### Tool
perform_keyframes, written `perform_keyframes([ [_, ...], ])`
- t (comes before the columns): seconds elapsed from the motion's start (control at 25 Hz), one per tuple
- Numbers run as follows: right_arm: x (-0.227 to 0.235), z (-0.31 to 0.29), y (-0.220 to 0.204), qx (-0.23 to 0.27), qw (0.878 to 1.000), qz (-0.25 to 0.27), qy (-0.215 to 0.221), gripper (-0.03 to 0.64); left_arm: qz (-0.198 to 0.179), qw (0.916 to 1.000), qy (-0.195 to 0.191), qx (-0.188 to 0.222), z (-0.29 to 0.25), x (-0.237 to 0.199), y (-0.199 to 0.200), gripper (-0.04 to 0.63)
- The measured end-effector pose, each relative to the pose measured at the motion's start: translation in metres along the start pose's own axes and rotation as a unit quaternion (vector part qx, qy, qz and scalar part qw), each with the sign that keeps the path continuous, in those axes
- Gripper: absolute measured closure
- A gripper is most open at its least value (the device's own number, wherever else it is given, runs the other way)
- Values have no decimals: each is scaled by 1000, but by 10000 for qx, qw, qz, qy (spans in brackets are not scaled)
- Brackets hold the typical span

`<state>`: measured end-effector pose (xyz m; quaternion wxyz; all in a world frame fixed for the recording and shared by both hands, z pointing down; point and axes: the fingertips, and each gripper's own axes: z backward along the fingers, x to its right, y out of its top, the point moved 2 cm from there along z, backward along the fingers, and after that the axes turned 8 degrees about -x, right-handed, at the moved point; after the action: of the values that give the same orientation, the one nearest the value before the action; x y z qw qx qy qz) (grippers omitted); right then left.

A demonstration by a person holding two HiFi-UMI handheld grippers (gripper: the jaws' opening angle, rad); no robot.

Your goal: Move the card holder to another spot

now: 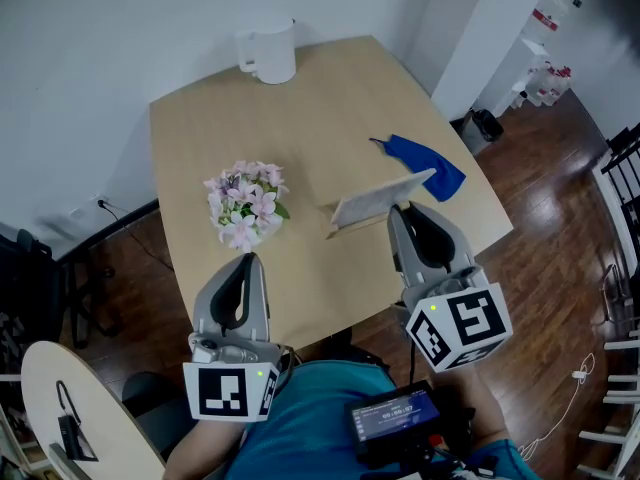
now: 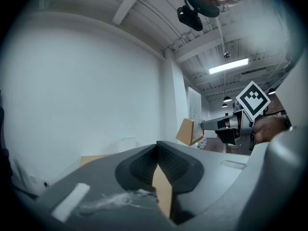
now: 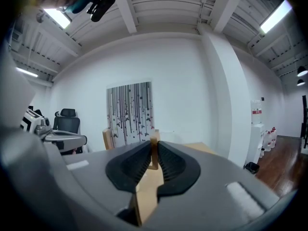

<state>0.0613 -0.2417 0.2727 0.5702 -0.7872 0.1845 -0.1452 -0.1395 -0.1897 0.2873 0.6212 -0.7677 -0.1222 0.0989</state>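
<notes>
Where the card holder sits: the card holder (image 1: 380, 200) is right of centre in the head view, its card leaning back at a tilt; whether its wooden base touches the counter (image 1: 330, 98) I cannot tell
Counter edges: the near edge runs from the lower left of the frame up toward the right, just below the holder; the right edge passes close beyond the blue cloth (image 1: 425, 163), with dark wood floor (image 1: 560, 198) past it
Open room: bare wood fills the upper middle of the frame, between the white jug (image 1: 268, 50) at the far edge and the holder; a narrower bare strip lies between the flowers (image 1: 245, 203) and the holder
Neighbours: flowers to the holder's left, apart from it; cloth just beside the card's upper right corner
Right tool: the right tool (image 1: 405, 213) reaches in from the lower right, marker cube toward the person, jaws pointing up-left and closed narrowly on the holder's wooden base
Left tool: the left tool (image 1: 250, 260) hovers over the near edge at lower left, pointing toward the flowers, jaws pressed together with nothing between them
</notes>
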Motion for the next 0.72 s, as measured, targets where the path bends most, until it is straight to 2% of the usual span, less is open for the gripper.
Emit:
perform_keyframes([
  [0.24, -6, 1, -13, -88, 9998, -121, 115, 580, -66, 9998, -4, -161, -2, 4, -18, 581],
  [0.72, -5, 4, -16, -115, 9997, -124, 177, 580, -78, 9997, -100, -214, -3, 15, -22, 583],
])
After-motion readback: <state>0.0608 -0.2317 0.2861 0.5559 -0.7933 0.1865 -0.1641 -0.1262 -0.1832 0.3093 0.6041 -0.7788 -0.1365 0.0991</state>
